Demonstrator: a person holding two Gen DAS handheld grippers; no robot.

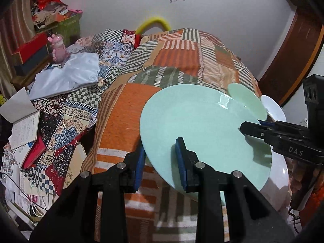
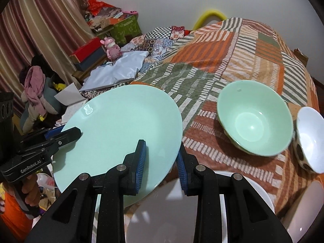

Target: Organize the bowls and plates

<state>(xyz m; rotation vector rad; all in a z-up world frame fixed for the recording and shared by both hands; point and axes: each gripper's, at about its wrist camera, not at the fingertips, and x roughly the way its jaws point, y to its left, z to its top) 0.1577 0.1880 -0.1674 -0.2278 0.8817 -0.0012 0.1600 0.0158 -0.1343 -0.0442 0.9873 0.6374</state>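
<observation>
Both grippers pinch the mint-green plate (image 2: 121, 129) by its rim, held above a white plate (image 2: 202, 212): left gripper (image 1: 162, 160) at nine o'clock, right gripper (image 2: 162, 162) at four. The green bowl (image 2: 255, 119) sits on the patchwork cloth (image 2: 222, 46) at two o'clock.

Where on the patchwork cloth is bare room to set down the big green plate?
The far striped cloth beyond the green bowl is bare, as is the patch between the green plate and that bowl. The near edge is crowded: white plate below, white bowl beside the green one.
</observation>
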